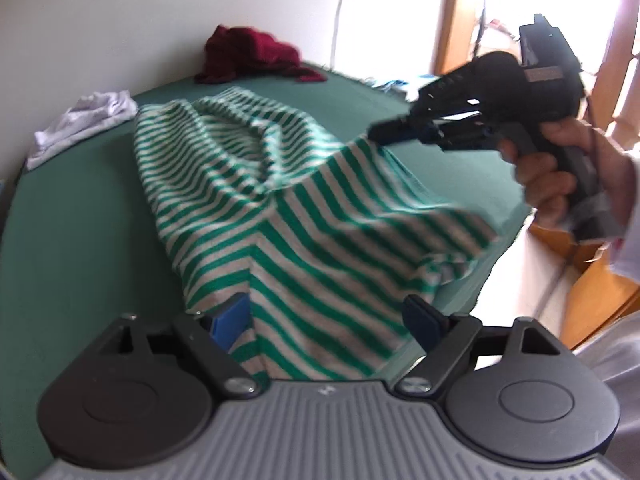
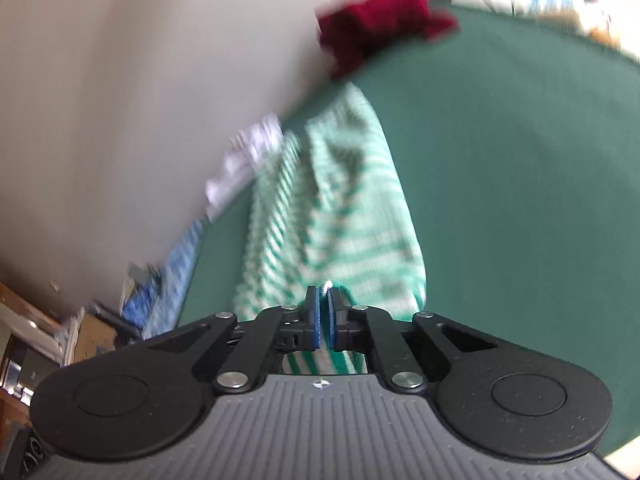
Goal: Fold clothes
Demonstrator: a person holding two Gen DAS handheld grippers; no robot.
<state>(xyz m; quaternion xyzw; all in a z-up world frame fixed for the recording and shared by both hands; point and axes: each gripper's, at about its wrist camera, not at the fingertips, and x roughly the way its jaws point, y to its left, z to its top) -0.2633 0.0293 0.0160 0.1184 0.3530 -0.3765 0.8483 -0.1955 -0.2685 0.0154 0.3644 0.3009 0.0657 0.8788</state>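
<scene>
Here, the right gripper [image 1: 376, 132] pinches a corner of the green-striped shirt [image 1: 288, 216] above the green table [image 1: 80, 220]. The left gripper [image 1: 324, 320] stands wide, cloth draped between its fingers.

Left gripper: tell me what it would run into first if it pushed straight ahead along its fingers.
The striped shirt. The left gripper is open, with the cloth already draped between its fingers, so it would press into that fabric at once. The green table cover lies behind it, though depth is unclear.

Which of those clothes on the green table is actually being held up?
The green-and-white striped garment, pinched by the right hand-held gripper. The dark red garment and white garment lie untouched near the wall.
</scene>
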